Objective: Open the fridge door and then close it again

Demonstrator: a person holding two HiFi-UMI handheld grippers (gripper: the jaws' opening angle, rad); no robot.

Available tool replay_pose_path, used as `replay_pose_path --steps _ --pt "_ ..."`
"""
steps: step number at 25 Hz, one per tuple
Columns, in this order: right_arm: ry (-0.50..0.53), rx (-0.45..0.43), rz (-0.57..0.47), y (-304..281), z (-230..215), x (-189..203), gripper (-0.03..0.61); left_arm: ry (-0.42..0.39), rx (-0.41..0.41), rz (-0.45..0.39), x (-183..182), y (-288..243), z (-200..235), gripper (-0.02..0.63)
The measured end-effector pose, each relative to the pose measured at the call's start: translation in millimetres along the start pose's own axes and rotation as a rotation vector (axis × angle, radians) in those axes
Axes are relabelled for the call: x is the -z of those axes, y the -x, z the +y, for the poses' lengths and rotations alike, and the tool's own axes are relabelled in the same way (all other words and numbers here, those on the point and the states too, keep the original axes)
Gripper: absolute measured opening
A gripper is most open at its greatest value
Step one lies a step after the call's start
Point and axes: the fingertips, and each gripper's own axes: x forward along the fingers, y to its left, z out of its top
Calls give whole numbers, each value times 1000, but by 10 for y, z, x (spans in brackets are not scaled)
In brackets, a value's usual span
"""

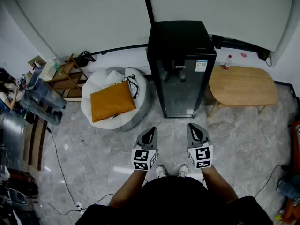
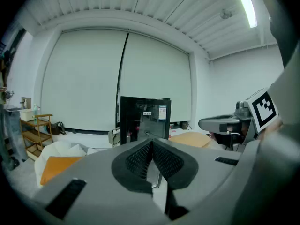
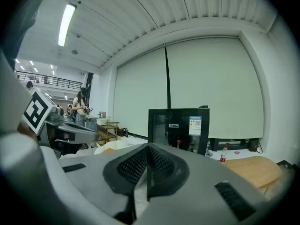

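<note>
The person's dark-clad torso and forearms fill the near edge of the head view, with a pair of white shoes [image 1: 170, 171] on the grey marble floor [image 1: 234, 144] just beyond. Only this view shows them. Ahead of the shoes the left gripper [image 1: 150, 131] and right gripper [image 1: 194, 126] are held side by side, apart from each other, both aimed at the fridge [image 1: 182, 55]. Each gripper's own view shows its ribbed pads pressed together with nothing between them, so both are closed and empty. The black fridge stands against the far wall, well apart from both grippers, and its glass door [image 1: 183, 88] lies flush and closed, with a small blue-and-white label near the top right corner. Bare floor lies between the grippers and the door. A white beanbag [image 1: 136, 108] carrying an orange cushion [image 1: 111, 101] sits just left of the fridge, and a low wooden table [image 1: 243, 86] sits just right of it, with a red-capped bottle [image 1: 227, 62] at its far left edge. Further left stand a wooden shelf rack [image 1: 65, 76] and clutter, and a black cable [image 1: 58, 158] trails across the floor. The gripper views add what the head view lacks: the ribbed ceiling with a strip light [image 3: 66, 23] and the pale roller blinds [image 2: 84, 78] at full height behind the fridge. The right gripper view alone shows a distant person [image 3: 77, 107] standing far left.
</note>
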Motion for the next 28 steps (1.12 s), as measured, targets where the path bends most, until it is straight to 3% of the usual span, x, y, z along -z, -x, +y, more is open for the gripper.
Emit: replay_pose_path --steps 7,16,28 --pt "-10 -24 4 -41 -93 51 18 -3 -4 -1 -9 -108 -100 23" --pt "-86 -88 -69 4 -163 -32 18 -41 -21 18 -6 -129 -268 23" --pt "-71 -118 -62 -235 -177 -53 18 19 -34 42 66 -366 -7 23"
